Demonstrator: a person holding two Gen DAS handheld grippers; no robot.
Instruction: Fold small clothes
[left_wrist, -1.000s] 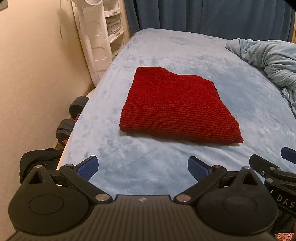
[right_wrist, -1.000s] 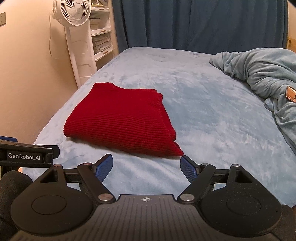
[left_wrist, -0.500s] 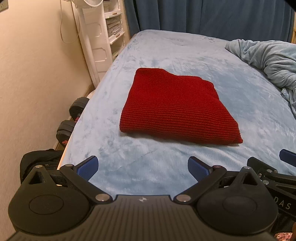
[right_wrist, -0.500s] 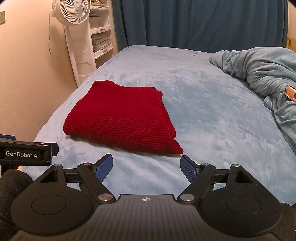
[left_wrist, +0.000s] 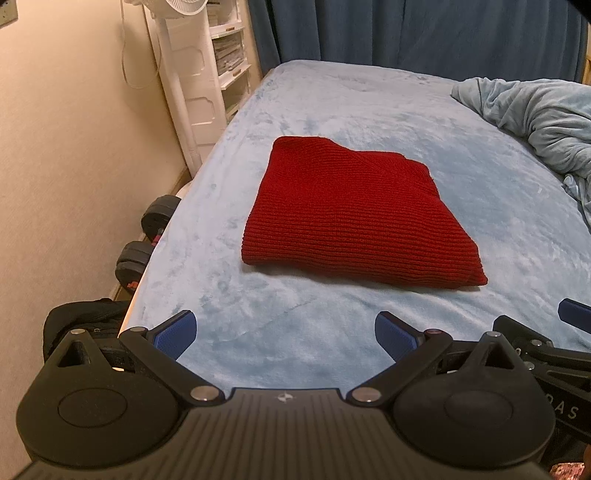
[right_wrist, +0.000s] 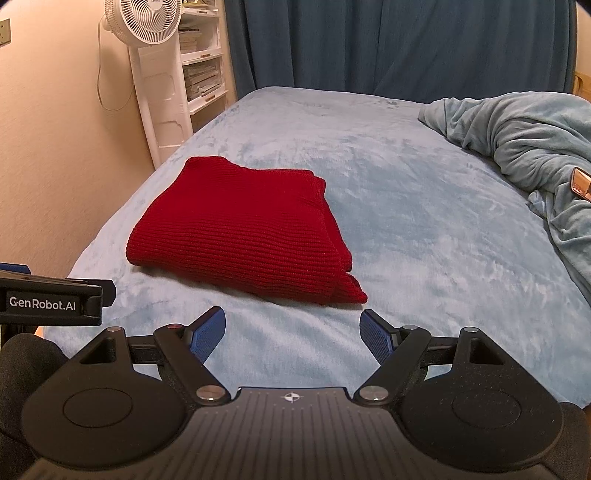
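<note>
A red knitted garment (left_wrist: 354, 218) lies folded into a thick rectangle on the light blue bed cover (left_wrist: 295, 332). It also shows in the right wrist view (right_wrist: 240, 229), left of centre. My left gripper (left_wrist: 284, 334) is open and empty, held back from the garment's near edge above the bed's front. My right gripper (right_wrist: 293, 334) is open and empty, also short of the garment, near its right front corner. The right gripper's side shows at the lower right of the left wrist view (left_wrist: 554, 343).
A rumpled blue blanket (right_wrist: 524, 147) is piled at the right, with a small shiny object (right_wrist: 581, 182) on it. A white fan (right_wrist: 147, 44) and shelves (right_wrist: 203, 66) stand by the left wall. Dumbbells (left_wrist: 147, 236) and a black bag (left_wrist: 85, 321) lie on the floor left of the bed.
Both grippers have drawn back and risen slightly from the garment. The garment has not moved, and both jaws stay open.
</note>
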